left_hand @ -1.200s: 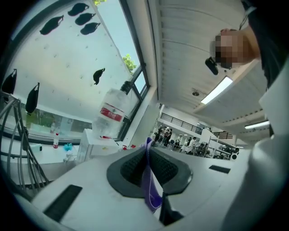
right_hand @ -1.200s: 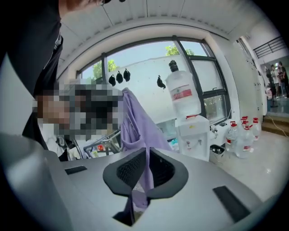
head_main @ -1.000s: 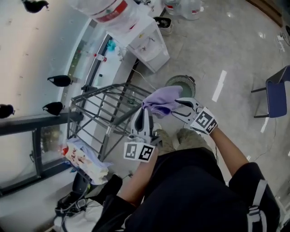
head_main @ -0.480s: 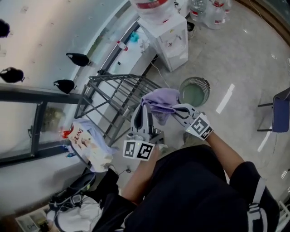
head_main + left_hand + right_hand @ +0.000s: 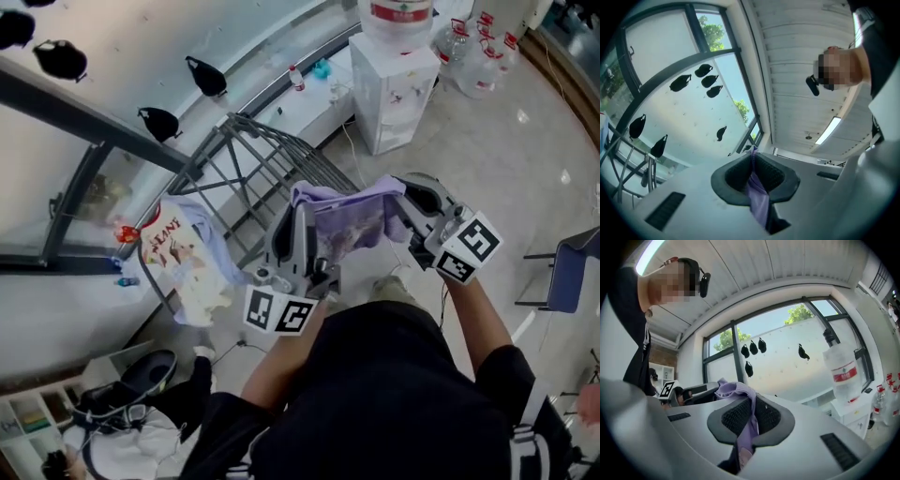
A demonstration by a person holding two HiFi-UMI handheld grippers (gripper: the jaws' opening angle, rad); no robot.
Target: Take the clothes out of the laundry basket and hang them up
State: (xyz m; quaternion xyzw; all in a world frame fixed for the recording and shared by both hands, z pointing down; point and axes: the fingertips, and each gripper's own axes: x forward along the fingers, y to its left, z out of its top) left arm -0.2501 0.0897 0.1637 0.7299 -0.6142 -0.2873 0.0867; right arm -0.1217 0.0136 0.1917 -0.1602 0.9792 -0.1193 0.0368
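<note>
Glossy pale floor spreads toward 2 o'clock. A white water dispenser stands at 12, a blue chair at 3, a big window with dark decals at 10. A strip light glows overhead.

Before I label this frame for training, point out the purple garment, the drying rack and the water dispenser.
purple garment (image 5: pixel 354 223), head view, stretched middle of the cloth.
drying rack (image 5: pixel 240 122), head view, top corner rail.
water dispenser (image 5: pixel 394 94), head view, white front panel.

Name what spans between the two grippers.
A purple garment, stretched from left gripper to right gripper, whose jaws have just been closing on it; head view shows it.
</note>
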